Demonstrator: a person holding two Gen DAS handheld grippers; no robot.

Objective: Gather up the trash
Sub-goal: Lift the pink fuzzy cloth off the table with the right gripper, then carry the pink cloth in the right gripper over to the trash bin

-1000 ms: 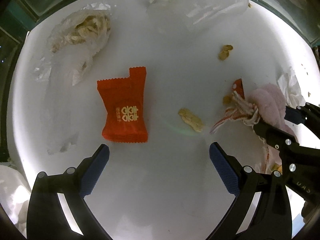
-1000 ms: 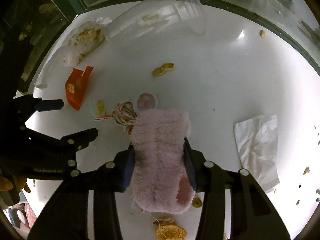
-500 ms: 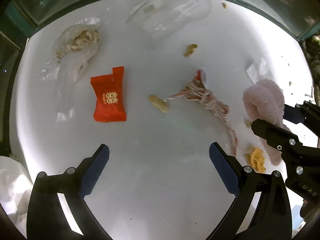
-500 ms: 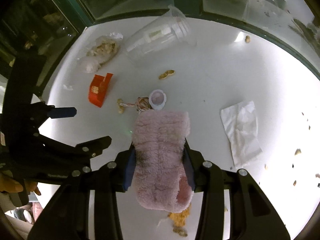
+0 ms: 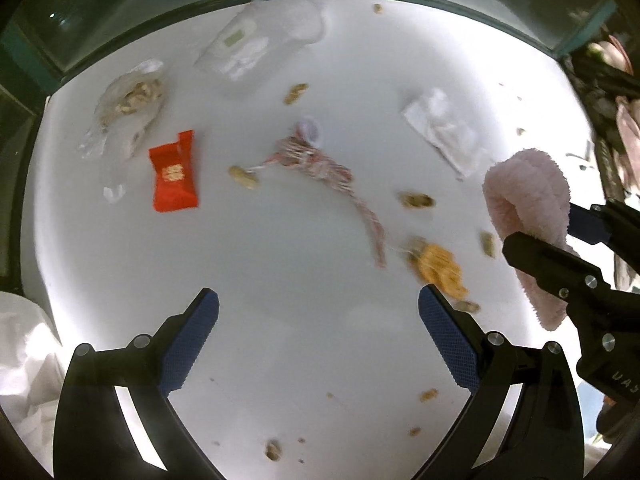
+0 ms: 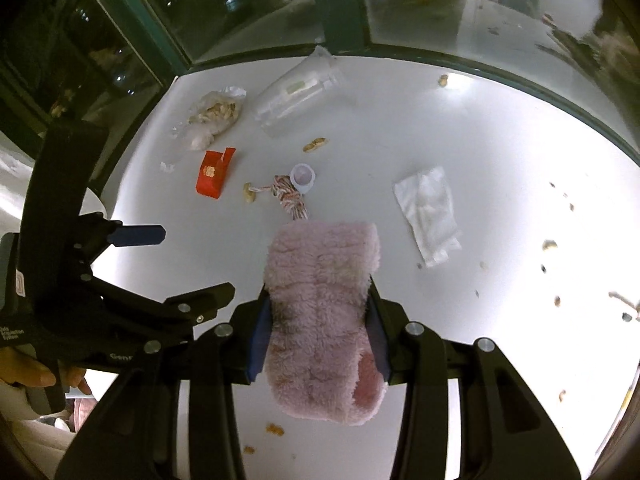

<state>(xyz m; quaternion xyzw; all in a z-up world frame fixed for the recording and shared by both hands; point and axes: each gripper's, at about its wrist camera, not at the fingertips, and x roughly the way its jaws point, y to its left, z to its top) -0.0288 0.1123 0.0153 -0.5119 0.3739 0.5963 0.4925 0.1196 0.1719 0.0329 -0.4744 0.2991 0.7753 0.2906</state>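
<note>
Lift-off: right gripper now carries pink fuzzy cloth clamped between jaws, clear of table; left gripper gapes empty.

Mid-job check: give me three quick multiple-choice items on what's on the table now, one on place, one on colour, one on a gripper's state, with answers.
1. The clear plastic cup lies:
A. at the table's far edge
B. between the left jaws
C. on the tissue

2. The flat snack packet is:
A. blue
B. red
C. green

3. The right gripper is:
A. open and empty
B. shut on the pink fluffy cloth
C. shut on the string

Answers:
1 A, the clear plastic cup lies on its side by the far rim.
2 B, the snack packet is red.
3 B, the right gripper squeezes the pink fluffy cloth between its jaws.
</note>
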